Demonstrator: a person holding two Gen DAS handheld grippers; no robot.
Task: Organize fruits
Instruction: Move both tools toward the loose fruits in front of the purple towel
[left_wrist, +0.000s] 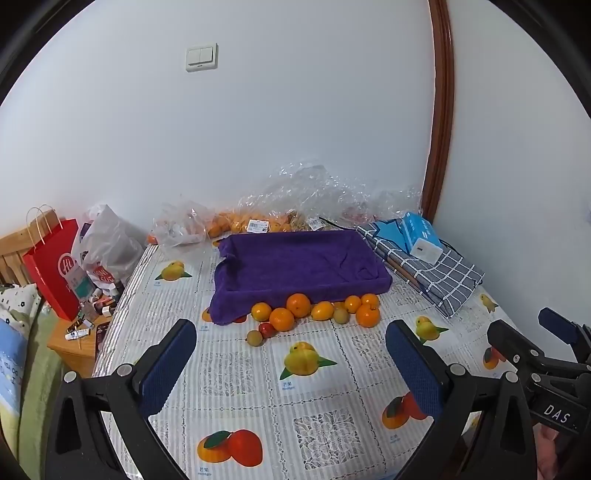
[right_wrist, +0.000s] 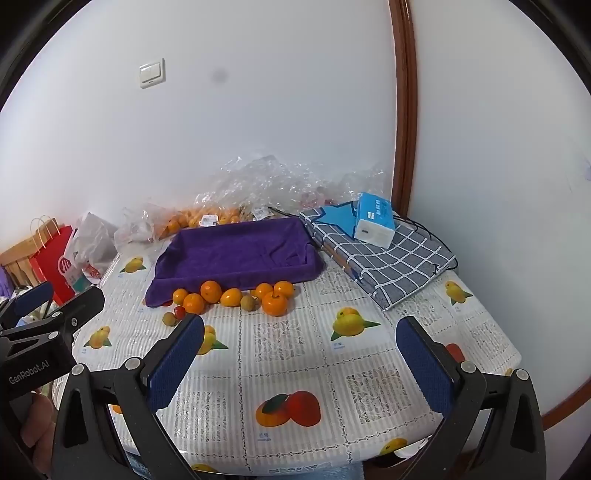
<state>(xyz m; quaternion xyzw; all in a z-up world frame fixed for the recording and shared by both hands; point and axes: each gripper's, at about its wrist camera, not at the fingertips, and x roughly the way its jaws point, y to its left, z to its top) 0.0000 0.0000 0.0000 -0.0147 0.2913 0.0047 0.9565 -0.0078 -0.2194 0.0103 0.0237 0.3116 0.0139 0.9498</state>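
Round glossy orange citrus fruits (left_wrist: 298, 305) are sitting clustered before the purple towel-lined tray (left_wrist: 295, 262); left gripper (left_wrist: 291, 363) and right gripper (right_wrist: 301, 356) are gaping wide, empty.

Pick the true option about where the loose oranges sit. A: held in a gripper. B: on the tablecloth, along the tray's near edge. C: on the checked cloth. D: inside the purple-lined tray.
B: the oranges lie on the tablecloth against the near side of the purple-lined tray, whose inside is bare.
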